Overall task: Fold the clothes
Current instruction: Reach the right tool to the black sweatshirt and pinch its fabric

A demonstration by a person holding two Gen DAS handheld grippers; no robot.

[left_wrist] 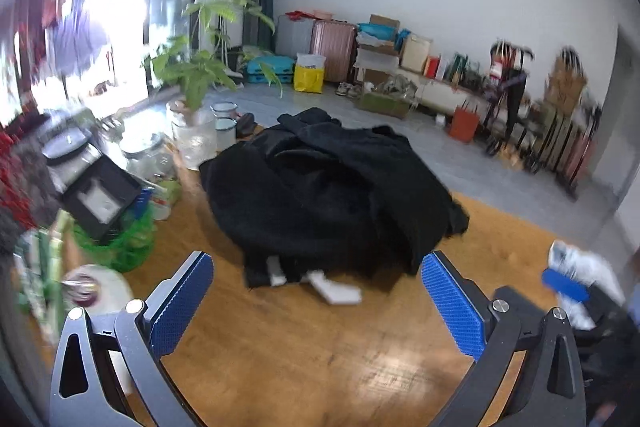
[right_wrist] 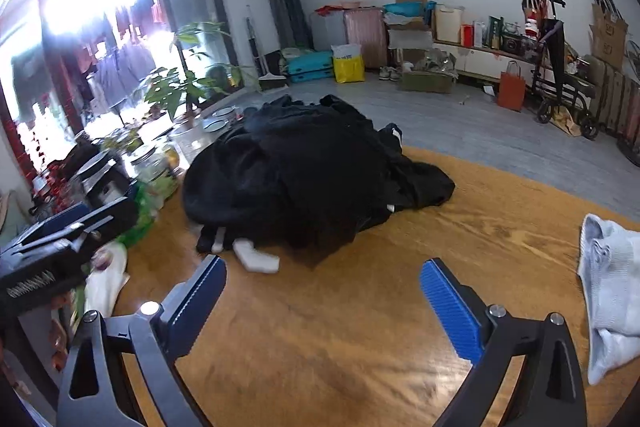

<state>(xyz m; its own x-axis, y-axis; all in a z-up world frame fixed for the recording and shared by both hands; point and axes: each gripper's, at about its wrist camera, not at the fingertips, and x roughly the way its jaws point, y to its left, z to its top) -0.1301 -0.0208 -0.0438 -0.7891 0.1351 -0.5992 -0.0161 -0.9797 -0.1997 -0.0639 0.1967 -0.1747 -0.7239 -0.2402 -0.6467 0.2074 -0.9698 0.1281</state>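
Both tongs hover low over the wooden counter (right_wrist: 328, 339), level and pointed forward. The left tongs (left_wrist: 316, 295) and right tongs (right_wrist: 320, 295) gape wide, holding nothing. Ahead lies a crumpled heap of black clothes (right_wrist: 304, 179), white patches (right_wrist: 258, 257) at its near edge.

A potted plant (left_wrist: 192, 75) in a glass jar stands at the wooden desk's (right_wrist: 360, 307) far left; beyond, a pink suitcase (right_wrist: 366, 37), a yellow bag (right_wrist: 349, 67) and an orange paper bag (right_wrist: 511, 89) line the wall.

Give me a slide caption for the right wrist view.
Open right tool hovers over wooden table, facing crumpled black clothes.
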